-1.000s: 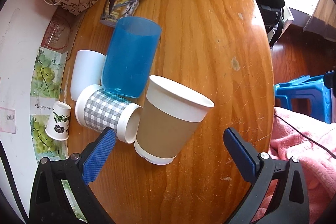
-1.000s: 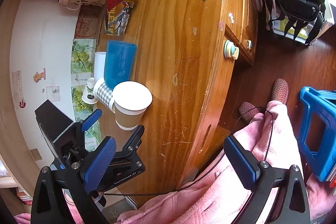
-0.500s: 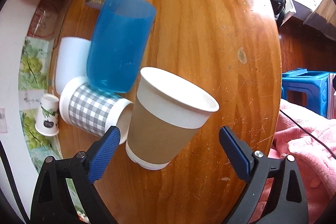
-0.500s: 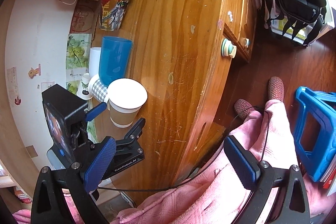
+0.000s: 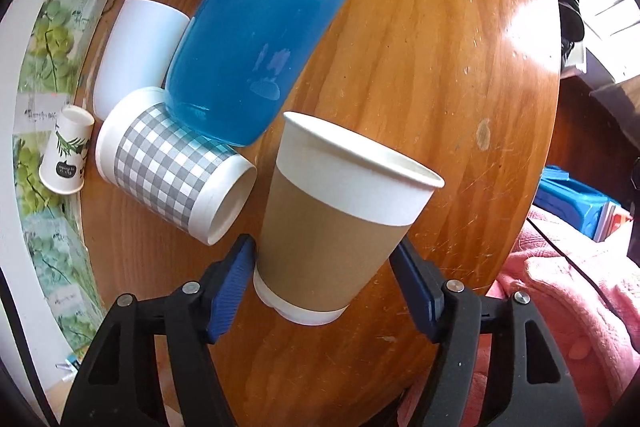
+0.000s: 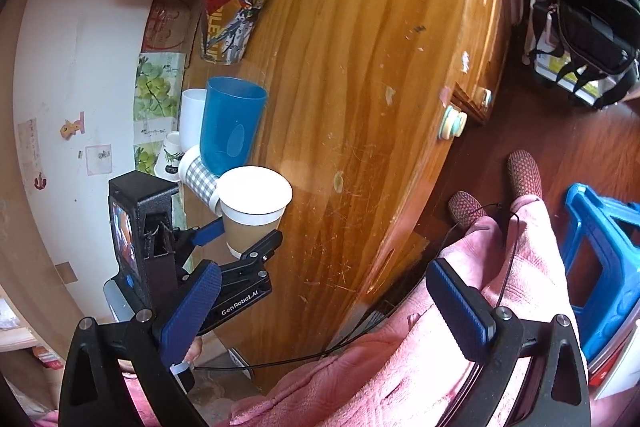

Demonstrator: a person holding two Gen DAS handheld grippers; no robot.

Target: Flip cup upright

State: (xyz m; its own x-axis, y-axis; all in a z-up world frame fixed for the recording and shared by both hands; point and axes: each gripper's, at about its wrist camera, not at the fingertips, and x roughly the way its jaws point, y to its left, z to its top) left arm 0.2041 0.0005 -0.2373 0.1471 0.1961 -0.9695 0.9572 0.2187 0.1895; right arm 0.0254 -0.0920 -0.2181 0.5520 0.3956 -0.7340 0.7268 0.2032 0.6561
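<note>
A brown paper cup with a white rim (image 5: pixel 336 223) stands upright on the wooden table (image 5: pixel 440 47). My left gripper (image 5: pixel 326 263) is shut on its lower half, one blue pad on each side. The cup also shows in the right wrist view (image 6: pixel 254 207), with the left gripper (image 6: pixel 240 243) around it. My right gripper (image 6: pixel 320 307) is open and empty, held off the table's front edge above pink cloth.
Behind the cup, a grey checked cup (image 5: pixel 172 171) lies on its side. A blue tumbler (image 5: pixel 256 39), a white cup (image 5: pixel 136 55), a small printed cup (image 5: pixel 66 155) and a tall printed cup (image 6: pixel 232 19) stand near the wall. A blue stool (image 6: pixel 600 267) is on the floor.
My left gripper moved forward around the brown cup and closed on it. The right gripper stayed open and shifted only slightly.
</note>
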